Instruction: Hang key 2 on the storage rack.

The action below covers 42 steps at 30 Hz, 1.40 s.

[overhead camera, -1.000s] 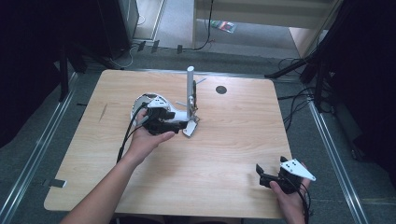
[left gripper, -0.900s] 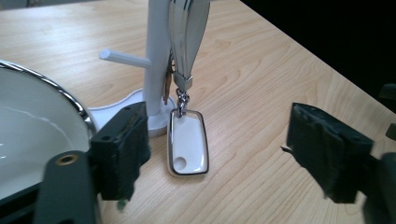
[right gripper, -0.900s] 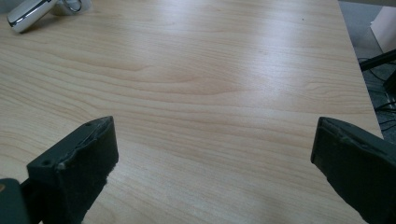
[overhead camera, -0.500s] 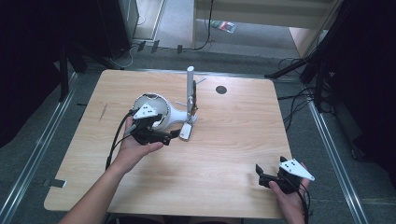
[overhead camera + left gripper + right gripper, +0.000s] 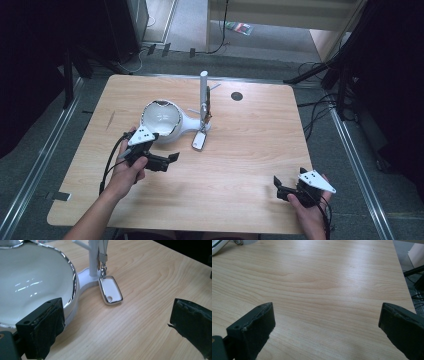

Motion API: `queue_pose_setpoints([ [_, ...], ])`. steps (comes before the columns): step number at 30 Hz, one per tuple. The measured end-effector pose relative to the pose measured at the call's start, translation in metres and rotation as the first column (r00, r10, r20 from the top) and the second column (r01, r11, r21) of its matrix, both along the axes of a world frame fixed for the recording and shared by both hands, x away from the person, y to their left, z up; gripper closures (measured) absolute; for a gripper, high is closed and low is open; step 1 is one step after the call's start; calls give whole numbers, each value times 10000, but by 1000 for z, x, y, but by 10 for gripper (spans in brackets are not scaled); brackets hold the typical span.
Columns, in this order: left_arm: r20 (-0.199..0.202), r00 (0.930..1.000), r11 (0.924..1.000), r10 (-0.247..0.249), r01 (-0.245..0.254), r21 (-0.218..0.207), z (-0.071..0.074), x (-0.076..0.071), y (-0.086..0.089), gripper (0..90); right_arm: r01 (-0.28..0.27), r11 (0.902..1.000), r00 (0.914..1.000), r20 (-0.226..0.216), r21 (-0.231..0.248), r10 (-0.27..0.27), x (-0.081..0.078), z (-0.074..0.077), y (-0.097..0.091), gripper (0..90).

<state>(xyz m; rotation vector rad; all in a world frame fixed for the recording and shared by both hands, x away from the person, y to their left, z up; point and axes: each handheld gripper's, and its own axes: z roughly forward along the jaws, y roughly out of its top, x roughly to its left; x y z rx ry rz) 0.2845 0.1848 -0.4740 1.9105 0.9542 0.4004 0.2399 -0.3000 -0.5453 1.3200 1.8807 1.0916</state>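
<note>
Wooden table (image 5: pixel 240 165): both tongs, left (image 5: pixel 167 161) just opened and right (image 5: pixel 281 189), spread empty.

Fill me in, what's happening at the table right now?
The left claw has just been opening; nothing sits between its jaws, near the white bowl-shaped stand. A white key fob hangs from the stand's upright post, its lower end on the table. The right claw rests open at the near right corner.
</note>
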Motion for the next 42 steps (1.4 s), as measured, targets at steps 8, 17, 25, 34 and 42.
queue_pose_setpoints([
  [8,6,9993,9991,381,-381,-193,-10,-13,20,1,-4,10000,10000,-10,-57,4,0,0,0,4],
  [17,15,9954,9951,953,-952,-273,-24,-25,42,1,11,9999,10000,-15,-115,-11,1,-1,1,4],
  [25,75,9905,9889,1375,-1369,-577,-31,-36,63,1,20,9999,10000,-16,-127,-20,1,-1,1,4],
  [34,169,9780,9767,2078,-2065,-592,-41,-48,93,1,44,9999,10000,-25,-142,-45,1,-1,2,4],
  [42,177,9596,9585,2808,-2795,-554,-49,-58,120,1,96,9998,9999,-51,-185,-97,1,-1,2,5],
])
